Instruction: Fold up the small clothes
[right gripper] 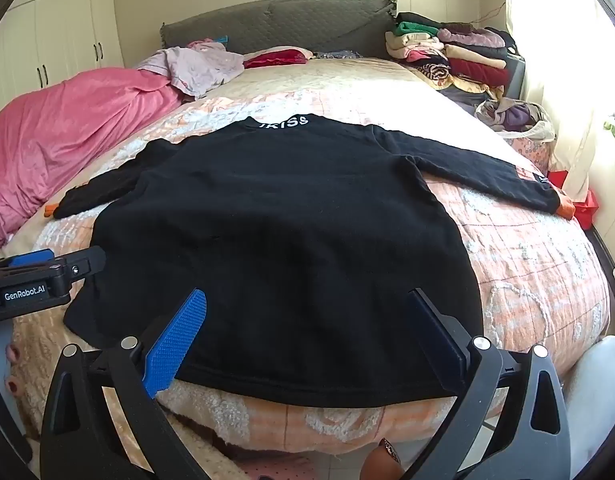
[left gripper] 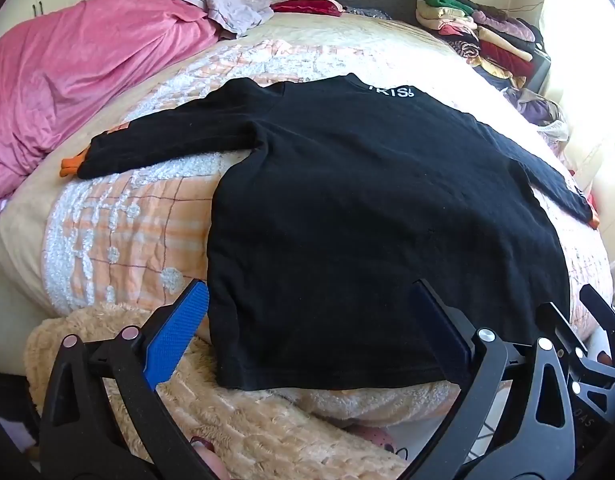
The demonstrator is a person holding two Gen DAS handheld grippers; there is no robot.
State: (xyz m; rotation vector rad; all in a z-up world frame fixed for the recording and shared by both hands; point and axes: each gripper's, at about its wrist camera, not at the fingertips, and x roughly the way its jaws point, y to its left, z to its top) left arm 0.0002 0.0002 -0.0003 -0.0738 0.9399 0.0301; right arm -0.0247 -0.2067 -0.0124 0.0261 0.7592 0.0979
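Note:
A small black long-sleeved sweater (left gripper: 367,208) lies flat, back up, on the bed, with both sleeves spread out and orange cuffs at the ends; it also shows in the right wrist view (right gripper: 283,240). White letters sit at its collar (right gripper: 284,122). My left gripper (left gripper: 311,292) is open and empty, just above the hem's left part. My right gripper (right gripper: 307,300) is open and empty, just above the hem's right part. The left gripper also shows in the right wrist view (right gripper: 47,272), and the right gripper at the edge of the left wrist view (left gripper: 587,320).
The bed has an orange-and-white quilt (right gripper: 527,248). A pink blanket (left gripper: 67,80) is heaped on the left. Folded clothes are stacked at the far right (right gripper: 451,54). Loose garments (right gripper: 203,64) lie by the grey headboard (right gripper: 291,24). A fuzzy beige throw (left gripper: 247,420) hangs at the bed's near edge.

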